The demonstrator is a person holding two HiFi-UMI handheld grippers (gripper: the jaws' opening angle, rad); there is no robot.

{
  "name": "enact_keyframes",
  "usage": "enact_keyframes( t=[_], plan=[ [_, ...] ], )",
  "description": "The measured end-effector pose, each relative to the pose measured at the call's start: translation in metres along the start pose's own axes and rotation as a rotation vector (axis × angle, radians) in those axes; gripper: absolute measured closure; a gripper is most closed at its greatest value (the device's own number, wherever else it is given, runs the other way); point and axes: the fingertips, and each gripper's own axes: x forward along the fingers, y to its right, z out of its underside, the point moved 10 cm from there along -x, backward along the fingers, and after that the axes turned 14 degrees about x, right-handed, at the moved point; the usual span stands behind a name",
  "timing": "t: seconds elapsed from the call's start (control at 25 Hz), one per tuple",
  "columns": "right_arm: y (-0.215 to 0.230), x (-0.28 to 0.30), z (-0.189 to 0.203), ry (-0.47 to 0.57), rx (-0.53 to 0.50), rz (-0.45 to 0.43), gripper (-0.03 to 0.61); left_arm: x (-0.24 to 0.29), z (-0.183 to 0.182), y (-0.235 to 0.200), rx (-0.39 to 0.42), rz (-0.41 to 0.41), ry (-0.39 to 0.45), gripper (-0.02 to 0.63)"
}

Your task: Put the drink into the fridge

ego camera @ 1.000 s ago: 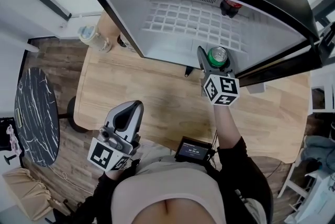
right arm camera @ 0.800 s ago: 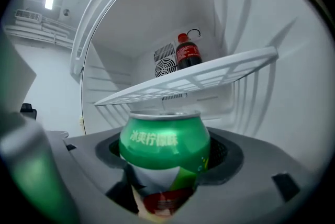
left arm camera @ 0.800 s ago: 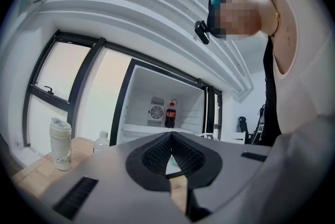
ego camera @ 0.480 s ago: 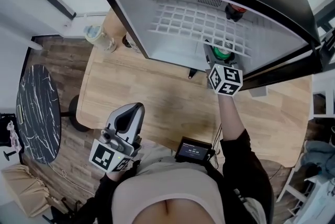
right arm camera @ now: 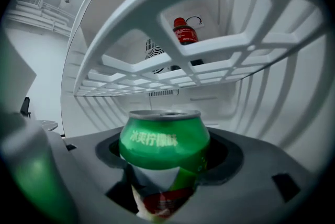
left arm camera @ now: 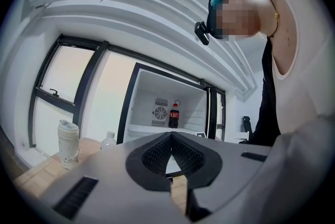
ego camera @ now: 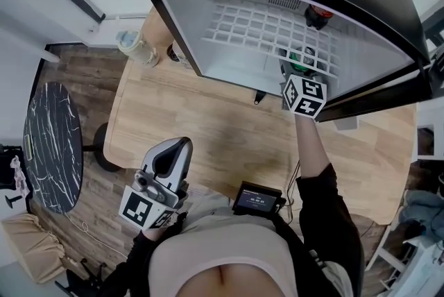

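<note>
1. Holds the green drink can upright in the right hand-held gripper, jaws closed on its lower body and rim left clear above them. Gripped low and level, presumably so as to be stood straight on its base.
2. Has the can inside the open fridge, under the white wire shelf rather than on it. Reaches in low at the right side, where the grid overhead leaves room for the can's height.
3. Cannot tell whether the base touches the fridge floor: hidden below the jaws in the right gripper view, masked by the shelf in the head view.
4. Shares the fridge with a cola bottle standing at the back, well apart from the can, so no crowding there.
5. Rests the left hand-held gripper close to the body, by the near edge of the tabletop, jaws drawn together on nothing. Parked out of the way, since one gripper appears enough here.
6. Looks close to done. Calls next for seating the can, opening the jaws, and backing straight out without catching the shelf.
</note>
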Motion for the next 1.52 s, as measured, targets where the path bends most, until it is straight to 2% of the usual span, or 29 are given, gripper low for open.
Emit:
enact_keyframes(
  t=[0.72,1.52],
  plan=[
    [0.022,0.025,-0.003,-0.014,0.030,0.074,0.219,-0.009,0.001,0.001,0.001,-0.033,-0.017,0.609],
    [0.020,0.033,-0.005,0.011,-0.062,0.098,0.219,-0.001,0.001,0.000,-0.005,-0.012,-0.010,0.609]
  ],
)
